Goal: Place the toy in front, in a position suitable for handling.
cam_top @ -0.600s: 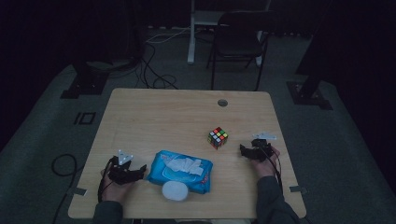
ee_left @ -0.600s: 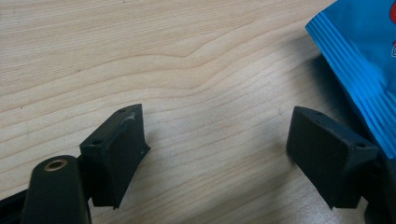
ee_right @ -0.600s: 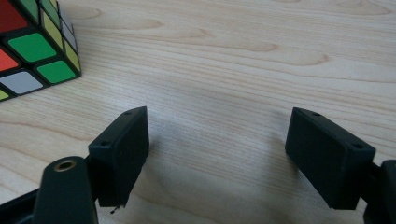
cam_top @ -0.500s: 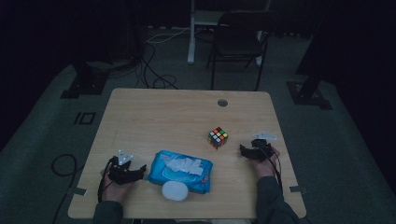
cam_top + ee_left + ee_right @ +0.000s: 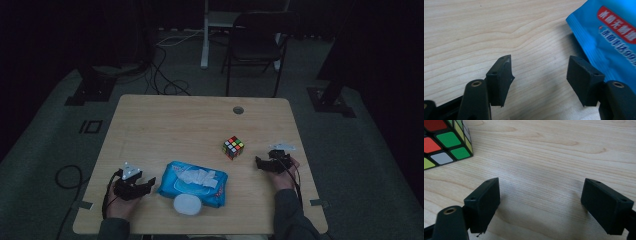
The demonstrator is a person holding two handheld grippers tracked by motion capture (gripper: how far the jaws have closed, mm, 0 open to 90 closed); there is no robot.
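Observation:
A blue pack of wet wipes (image 5: 194, 183) lies near the table's front edge, with a white wipe sticking out of its top. A round white lid (image 5: 187, 204) rests against its near side. A scrambled puzzle cube (image 5: 233, 147) stands right of centre. My left gripper (image 5: 150, 183) rests open just left of the pack; in the left gripper view the pack's corner (image 5: 609, 30) lies beyond the right jaw, with bare wood between the jaws. My right gripper (image 5: 260, 163) is open right of the cube, which shows as the cube (image 5: 445, 141) at the upper left of the right gripper view.
The wooden table (image 5: 175, 130) has a round cable hole (image 5: 238, 110) near its far edge. A black chair (image 5: 257, 42) and cables on the floor stand beyond the table. A cable loop (image 5: 67, 175) hangs off the left side.

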